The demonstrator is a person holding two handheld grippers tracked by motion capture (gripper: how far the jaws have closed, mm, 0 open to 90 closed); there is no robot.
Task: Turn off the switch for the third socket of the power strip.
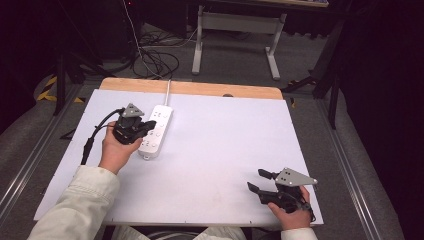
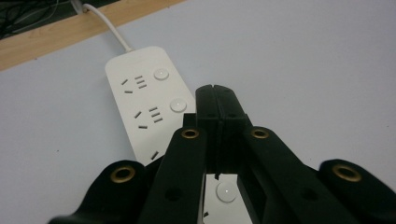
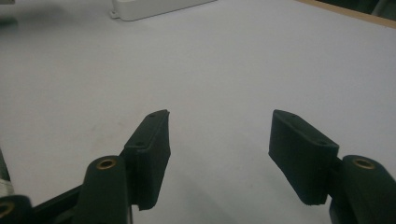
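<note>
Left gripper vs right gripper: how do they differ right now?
The left gripper has its jaws shut together with nothing between them; the right gripper has its jaws wide apart. The left hangs over the white power strip; the right is over bare table near the front edge. Both have black jaws.

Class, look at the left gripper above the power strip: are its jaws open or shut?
Shut. In the left gripper view the left gripper has its two black pads pressed together with nothing between them, poised over the white power strip and its round buttons.
</note>
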